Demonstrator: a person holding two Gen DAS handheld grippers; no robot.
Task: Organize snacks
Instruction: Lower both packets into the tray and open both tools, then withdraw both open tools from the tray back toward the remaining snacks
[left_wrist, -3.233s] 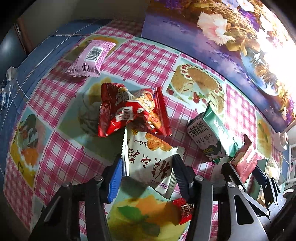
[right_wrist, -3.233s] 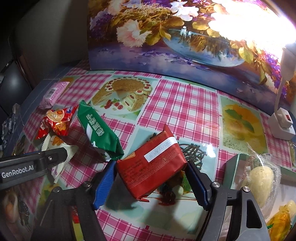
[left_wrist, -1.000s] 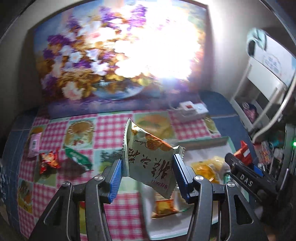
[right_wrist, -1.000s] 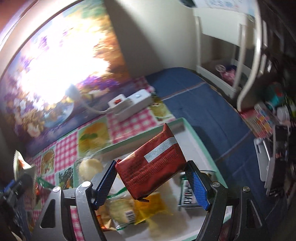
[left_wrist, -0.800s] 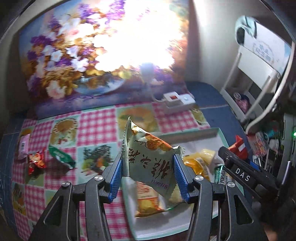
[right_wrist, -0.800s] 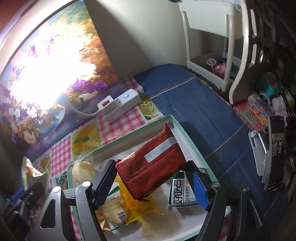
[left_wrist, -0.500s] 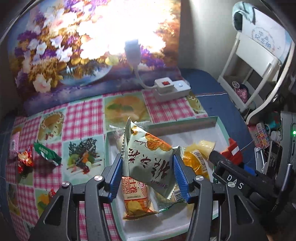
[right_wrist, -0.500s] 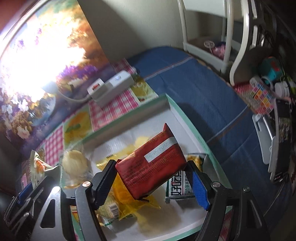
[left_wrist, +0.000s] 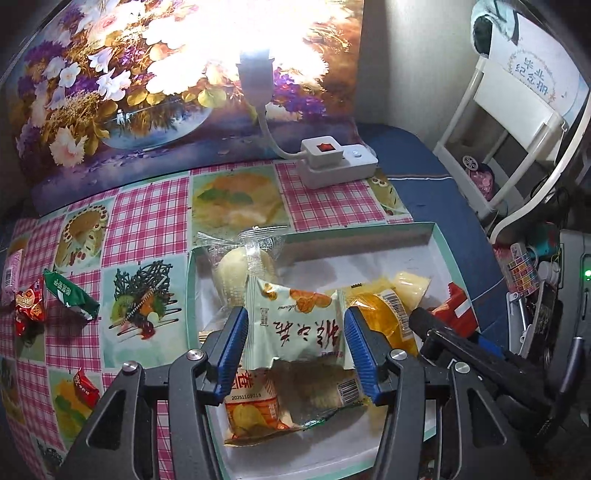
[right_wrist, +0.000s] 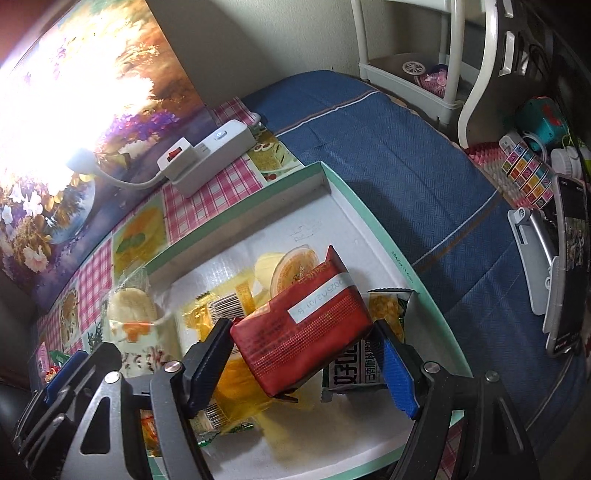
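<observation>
The left gripper (left_wrist: 294, 338) has its two blue pads squeezed on a pale green snack bag with orange pictures and dark writing (left_wrist: 297, 325). The bag hangs just over the shallow white box tray with a mint green rim (left_wrist: 439, 243), at its near left part.

The right gripper (right_wrist: 306, 354) is pinching a shiny red foil packet with a white date sticker (right_wrist: 303, 332). The packet is tilted, with one corner up. It hangs over the middle of the same tray.

Snacks already lie in the tray. A round pale bun in a clear wrapper (left_wrist: 242, 267) is in the far left corner. An orange packet with a picture of chips (left_wrist: 251, 410) lies near, under the green bag. A yellow see-through bag with a barcode (left_wrist: 384, 310) is in the middle. A white and green packet with big dark letters (right_wrist: 351, 369) lies to the right, partly under the red packet.

The tray sits on a pink checked tablecloth with food pictures (left_wrist: 147, 221). Far off to the left on the cloth lie a dark green packet (left_wrist: 70, 293), a small red candy bag (left_wrist: 27, 304) and a pink packet (left_wrist: 11, 275). A little red wrapper (left_wrist: 85, 384) lies nearer. A white power strip with a red switch (left_wrist: 336, 162) sits beyond the tray, in front of a flower painting (left_wrist: 110, 92).
</observation>
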